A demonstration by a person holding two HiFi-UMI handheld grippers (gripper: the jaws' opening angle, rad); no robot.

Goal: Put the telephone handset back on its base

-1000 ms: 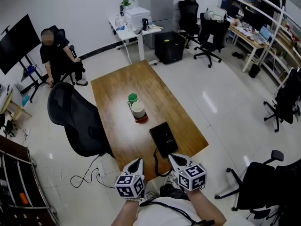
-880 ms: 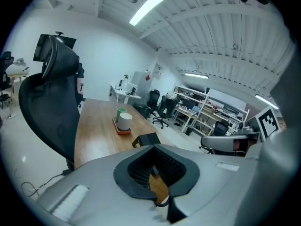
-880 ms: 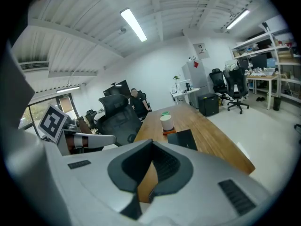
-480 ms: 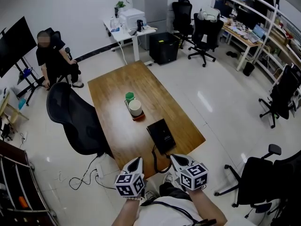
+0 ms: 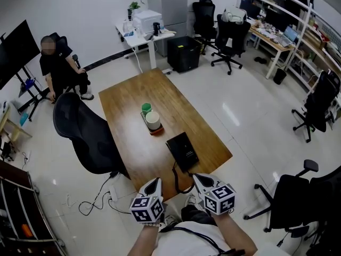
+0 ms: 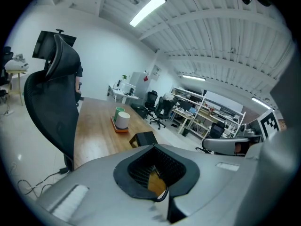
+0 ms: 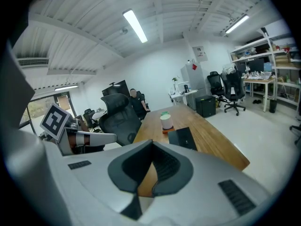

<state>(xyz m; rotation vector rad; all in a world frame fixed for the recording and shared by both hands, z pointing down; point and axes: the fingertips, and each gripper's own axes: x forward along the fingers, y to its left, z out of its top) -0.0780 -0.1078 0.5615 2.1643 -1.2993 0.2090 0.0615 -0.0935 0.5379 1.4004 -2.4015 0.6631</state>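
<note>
Left gripper [image 5: 155,182], right gripper [image 5: 195,177] unmoved, closed

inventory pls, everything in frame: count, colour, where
table: one, brown wood, centre of the room
telephone: one, black, near end of the table; its cord hangs off the edge
white cup, green cup: one each, on the tray
tray: one, orange, mid-table
office chair: one, black, against the table's left side in the head view
other office chairs: several, black, room edges
seated person: one, dark clothes, far left
left gripper, right gripper: grey, both shut, empty, near table end
</note>
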